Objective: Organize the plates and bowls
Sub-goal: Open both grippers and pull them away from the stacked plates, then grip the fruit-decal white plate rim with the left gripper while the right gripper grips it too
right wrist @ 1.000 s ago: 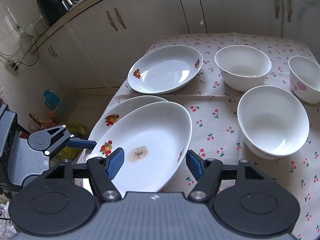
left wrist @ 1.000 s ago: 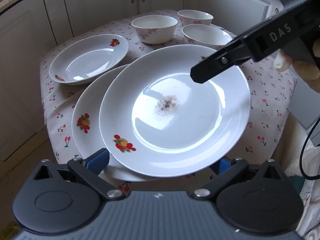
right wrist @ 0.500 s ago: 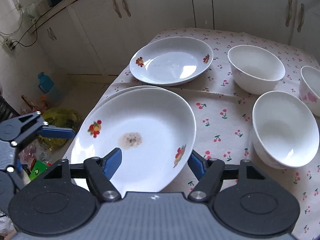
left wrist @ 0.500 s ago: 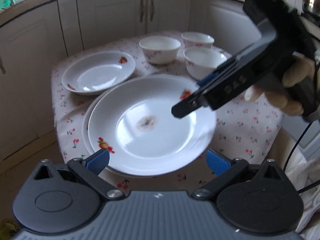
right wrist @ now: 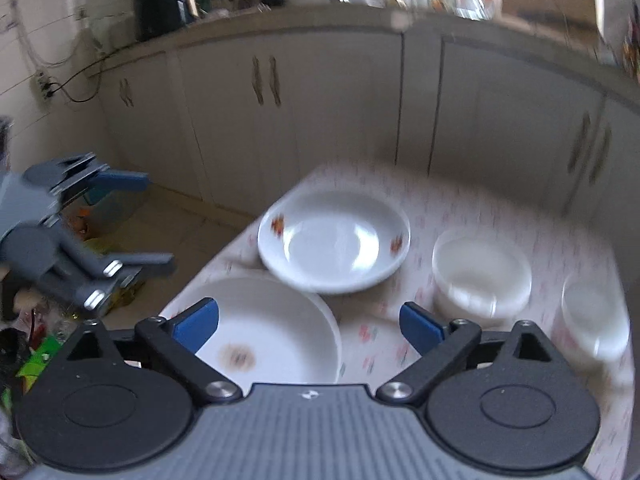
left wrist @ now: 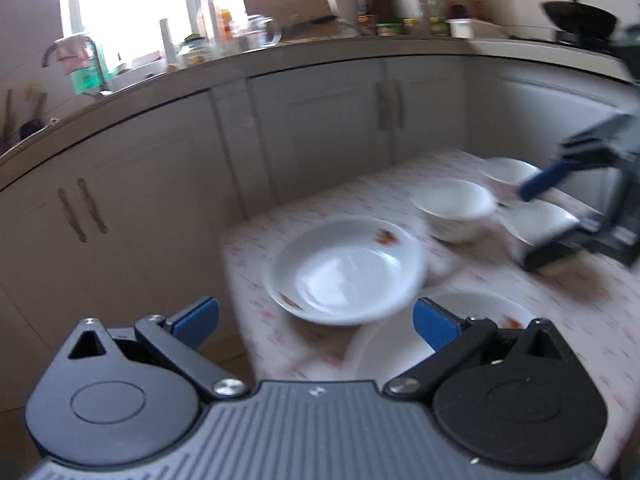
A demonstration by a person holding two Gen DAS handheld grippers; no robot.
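White cabinets (blurred) behind a cherry-print tablecloth; wok.

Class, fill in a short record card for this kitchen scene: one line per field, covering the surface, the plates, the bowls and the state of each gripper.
surface: table with cherry-print cloth
stacked plates: near corner of the table, top one with a brownish smudge
single plate: farther back, fruit motifs on its rim, lying alone
bowls: three white ones, apart, one nearest the single plate
left gripper: open, empty
right gripper: open, empty
image quality: motion-blurred
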